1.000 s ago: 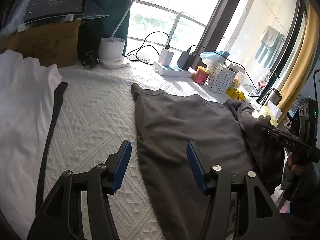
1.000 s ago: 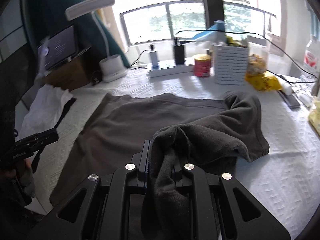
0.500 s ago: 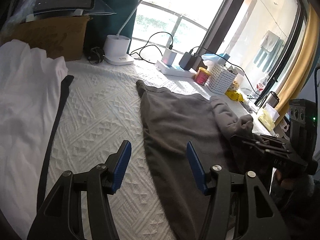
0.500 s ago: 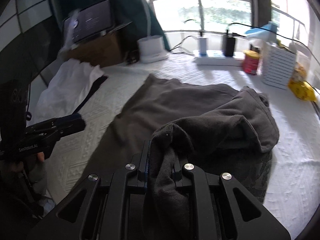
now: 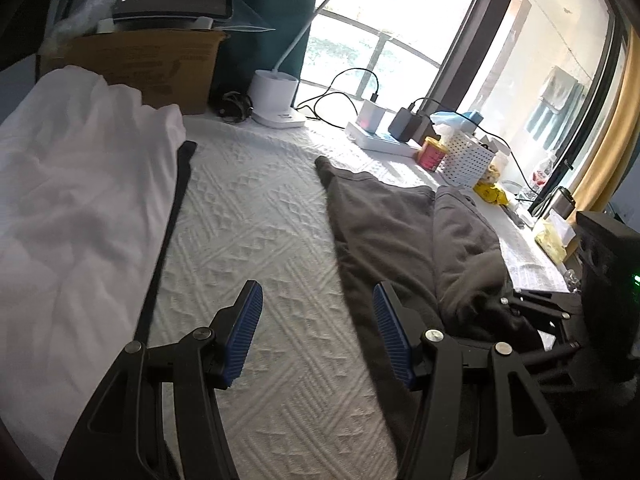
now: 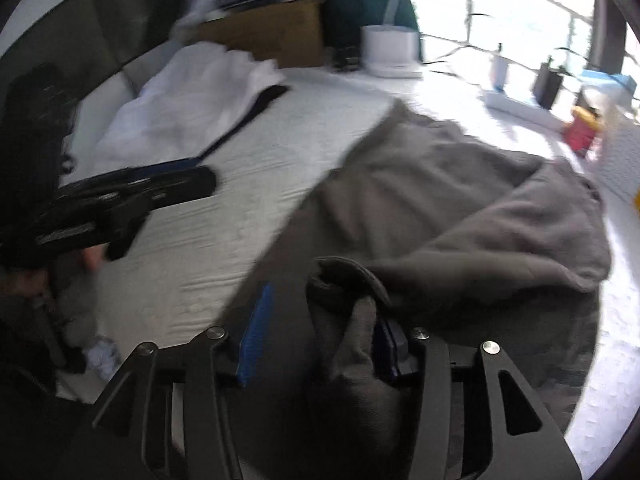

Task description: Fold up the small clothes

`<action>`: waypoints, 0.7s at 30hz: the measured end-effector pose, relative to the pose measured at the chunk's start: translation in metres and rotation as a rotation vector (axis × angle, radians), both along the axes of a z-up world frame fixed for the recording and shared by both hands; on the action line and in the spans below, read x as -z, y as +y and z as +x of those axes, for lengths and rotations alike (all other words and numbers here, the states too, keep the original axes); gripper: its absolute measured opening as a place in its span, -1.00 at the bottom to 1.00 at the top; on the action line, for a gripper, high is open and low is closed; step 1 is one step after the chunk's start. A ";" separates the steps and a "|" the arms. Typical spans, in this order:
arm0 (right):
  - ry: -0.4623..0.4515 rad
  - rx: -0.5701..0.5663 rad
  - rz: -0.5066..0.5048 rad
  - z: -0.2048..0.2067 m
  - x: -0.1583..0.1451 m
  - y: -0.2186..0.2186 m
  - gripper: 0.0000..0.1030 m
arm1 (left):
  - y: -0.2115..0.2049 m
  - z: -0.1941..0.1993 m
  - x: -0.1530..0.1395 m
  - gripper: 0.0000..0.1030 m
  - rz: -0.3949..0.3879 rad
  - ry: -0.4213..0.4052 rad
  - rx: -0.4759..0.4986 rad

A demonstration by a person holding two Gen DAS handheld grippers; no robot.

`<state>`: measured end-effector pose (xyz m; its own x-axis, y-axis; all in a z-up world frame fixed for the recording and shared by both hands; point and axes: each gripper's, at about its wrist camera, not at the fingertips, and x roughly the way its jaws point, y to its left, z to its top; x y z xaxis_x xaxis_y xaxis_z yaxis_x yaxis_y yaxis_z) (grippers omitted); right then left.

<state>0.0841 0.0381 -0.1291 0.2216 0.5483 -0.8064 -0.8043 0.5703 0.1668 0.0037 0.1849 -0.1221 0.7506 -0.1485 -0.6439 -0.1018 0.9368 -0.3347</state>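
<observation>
Grey garment [image 6: 460, 208] now lies folded over, draped loose between the right gripper [image 6: 320, 332]'s just-parted jaws.

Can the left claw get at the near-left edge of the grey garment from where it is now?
Probably yes. The left claw hangs open over the white textured cover, and the grey garment has its edge running just under the claw's right finger. Nothing lies between them. The right claw is off to the side.
</observation>
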 end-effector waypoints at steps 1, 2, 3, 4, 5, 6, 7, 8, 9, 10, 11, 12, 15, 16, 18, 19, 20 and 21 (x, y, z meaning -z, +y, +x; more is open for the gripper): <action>0.026 -0.031 0.013 -0.003 0.002 0.003 -0.01 | 0.000 -0.001 0.000 0.12 0.004 0.001 -0.003; 0.066 -0.063 0.031 -0.007 0.005 0.004 0.00 | 0.000 -0.002 -0.001 0.12 0.008 0.000 -0.006; 0.114 -0.094 0.033 -0.011 0.011 0.006 0.00 | -0.001 -0.003 -0.001 0.12 0.012 0.001 -0.007; 0.122 -0.105 0.027 -0.014 0.014 0.007 0.01 | -0.002 -0.003 -0.001 0.12 0.017 0.000 -0.008; 0.125 -0.120 0.023 -0.018 0.015 0.007 0.01 | -0.003 -0.003 -0.002 0.12 0.022 -0.001 -0.009; 0.123 -0.133 0.024 -0.022 0.015 0.007 0.01 | -0.005 -0.004 -0.003 0.12 0.027 -0.001 -0.011; 0.119 -0.144 0.031 -0.026 0.013 0.005 0.01 | -0.006 -0.004 -0.004 0.12 0.029 -0.002 -0.012; 0.109 -0.157 0.045 -0.028 0.011 0.003 0.01 | -0.007 -0.004 -0.005 0.12 0.030 -0.005 -0.014; 0.100 -0.163 0.053 -0.030 0.008 0.000 0.01 | -0.010 -0.004 -0.006 0.12 0.032 -0.007 -0.015; 0.088 -0.163 0.064 -0.031 0.004 -0.004 0.01 | -0.012 -0.003 -0.007 0.12 0.036 -0.008 -0.016; 0.079 -0.159 0.072 -0.032 0.000 -0.008 0.01 | -0.014 -0.003 -0.009 0.12 0.042 -0.009 -0.016; 0.069 -0.153 0.079 -0.033 -0.003 -0.012 0.01 | -0.016 -0.002 -0.011 0.12 0.046 -0.010 -0.017; 0.042 -0.129 0.099 -0.031 -0.013 -0.029 0.01 | -0.027 0.003 -0.017 0.12 0.068 -0.013 -0.009; 0.038 -0.120 0.106 -0.028 -0.016 -0.036 0.01 | -0.031 0.005 -0.020 0.12 0.078 -0.011 -0.007; 0.029 -0.098 0.118 -0.024 -0.021 -0.050 0.01 | -0.040 0.009 -0.025 0.12 0.090 -0.015 0.002; 0.022 -0.087 0.124 -0.022 -0.023 -0.057 0.01 | -0.045 0.011 -0.028 0.12 0.096 -0.018 0.008; 0.019 -0.079 0.128 -0.020 -0.024 -0.062 0.01 | -0.050 0.014 -0.030 0.13 0.103 -0.020 0.014; 0.014 -0.066 0.132 -0.017 -0.026 -0.070 0.01 | -0.056 0.017 -0.032 0.13 0.107 -0.021 0.019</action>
<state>0.0675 -0.0320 -0.1034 0.1708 0.6628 -0.7290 -0.8366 0.4885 0.2481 0.0210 0.1292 -0.0897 0.7620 -0.0940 -0.6407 -0.0775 0.9691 -0.2343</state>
